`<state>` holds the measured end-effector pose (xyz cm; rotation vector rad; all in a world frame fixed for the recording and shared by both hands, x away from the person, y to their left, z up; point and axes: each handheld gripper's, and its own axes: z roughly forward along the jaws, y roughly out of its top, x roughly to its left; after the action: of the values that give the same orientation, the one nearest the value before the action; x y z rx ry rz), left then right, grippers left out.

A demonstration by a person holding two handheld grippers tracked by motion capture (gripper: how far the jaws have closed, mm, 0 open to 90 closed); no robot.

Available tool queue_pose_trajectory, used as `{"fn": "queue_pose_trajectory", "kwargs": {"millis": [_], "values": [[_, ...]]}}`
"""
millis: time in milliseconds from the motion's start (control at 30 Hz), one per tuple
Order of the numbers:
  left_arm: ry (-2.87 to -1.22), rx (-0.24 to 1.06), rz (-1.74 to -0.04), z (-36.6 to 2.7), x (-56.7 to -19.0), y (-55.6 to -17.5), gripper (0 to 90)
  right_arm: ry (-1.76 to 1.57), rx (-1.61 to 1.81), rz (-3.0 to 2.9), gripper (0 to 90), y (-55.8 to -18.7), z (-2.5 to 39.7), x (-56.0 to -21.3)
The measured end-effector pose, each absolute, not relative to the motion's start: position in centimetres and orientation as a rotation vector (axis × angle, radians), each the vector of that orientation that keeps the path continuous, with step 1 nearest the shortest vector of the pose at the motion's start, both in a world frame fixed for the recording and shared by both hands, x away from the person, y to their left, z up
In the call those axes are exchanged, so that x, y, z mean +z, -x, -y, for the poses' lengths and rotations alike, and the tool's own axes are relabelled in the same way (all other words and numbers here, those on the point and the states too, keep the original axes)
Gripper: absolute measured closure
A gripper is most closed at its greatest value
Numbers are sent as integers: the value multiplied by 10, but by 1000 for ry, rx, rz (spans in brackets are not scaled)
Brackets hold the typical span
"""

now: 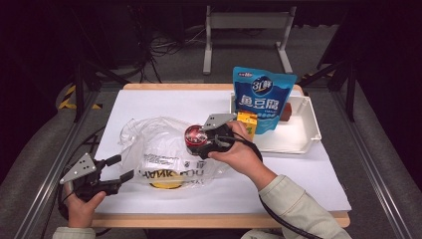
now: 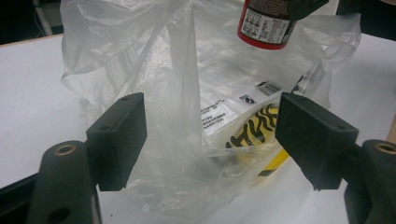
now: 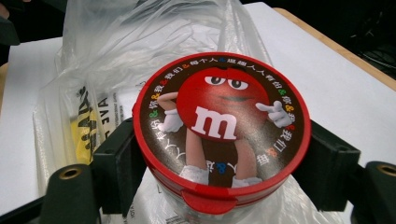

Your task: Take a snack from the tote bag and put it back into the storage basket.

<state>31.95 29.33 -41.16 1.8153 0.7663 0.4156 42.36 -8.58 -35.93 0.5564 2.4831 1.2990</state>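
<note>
My right gripper (image 1: 199, 143) is shut on a red M&M's candy can (image 1: 194, 135), (image 3: 219, 130), its two black jaws pressed against the can's sides. The can hangs above a crumpled clear plastic bag (image 1: 159, 149) that lies on the white table; in the left gripper view the can (image 2: 265, 23) shows at the top, over the bag (image 2: 196, 93). A yellow-and-black item (image 1: 166, 180) lies inside the bag. My left gripper (image 1: 121, 168) stands open at the bag's left edge, its jaws on either side of the plastic without pinching it.
A white tray (image 1: 303, 134) at the right holds a blue standing pouch (image 1: 263, 97), a yellow box (image 1: 247, 122) and a brown item (image 1: 286, 112). The white sheet (image 1: 149, 102) covers the wooden table; metal frame legs stand behind it.
</note>
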Motion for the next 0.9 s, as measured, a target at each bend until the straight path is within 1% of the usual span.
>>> {"fn": "queue_pose_trajectory", "kwargs": {"millis": [533,900], "values": [[-1822,398,-746,-286,-411,-329,259,-653,1275,-2408,256,-416,112,-341],[-1831,394,-732,-283,-411,-333,259,-752,1301,-2334,256,-411,134,-322]]}}
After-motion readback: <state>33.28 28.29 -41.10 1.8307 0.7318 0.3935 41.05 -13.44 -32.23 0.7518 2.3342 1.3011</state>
